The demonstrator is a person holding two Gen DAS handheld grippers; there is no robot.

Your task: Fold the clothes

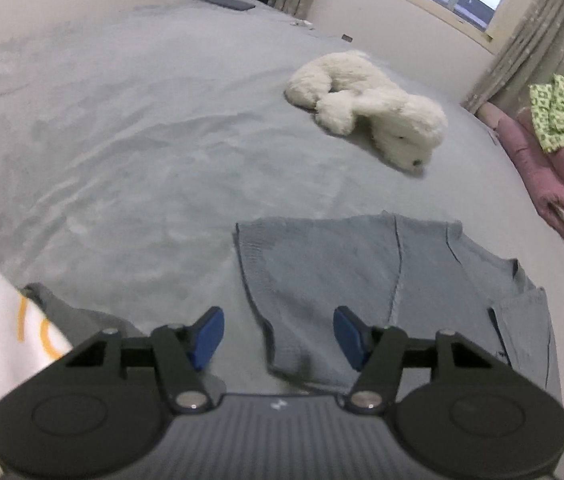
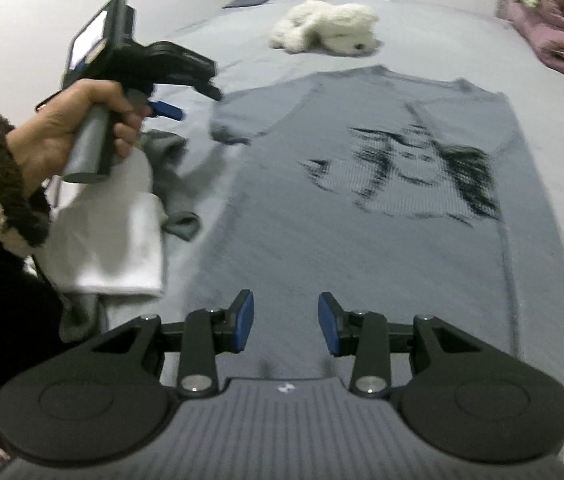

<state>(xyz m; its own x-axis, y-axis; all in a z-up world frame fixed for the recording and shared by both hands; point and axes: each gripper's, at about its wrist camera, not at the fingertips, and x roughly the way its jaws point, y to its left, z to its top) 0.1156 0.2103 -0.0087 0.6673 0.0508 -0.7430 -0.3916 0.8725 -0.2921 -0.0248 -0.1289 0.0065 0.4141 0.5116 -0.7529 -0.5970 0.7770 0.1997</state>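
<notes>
A grey-blue T-shirt [image 2: 361, 216] with a black print lies flat on the grey bed, its right side folded inward. In the left wrist view its left sleeve [image 1: 321, 272] lies ahead. My left gripper [image 1: 278, 338] is open and empty, hovering over the sleeve's near end; it also shows in the right wrist view [image 2: 186, 92], held in a hand above the bed to the left of the sleeve. My right gripper [image 2: 285, 322] is open and empty just above the shirt's bottom hem.
A white garment [image 2: 114, 232] and a dark grey one [image 2: 170, 184] lie left of the shirt. A white plush dog [image 1: 369, 108] lies farther back. Pink bedding [image 1: 553, 176] with a green-patterned cloth [image 1: 561, 112] sits at the right edge. A dark flat object [image 1: 226, 1] lies far back.
</notes>
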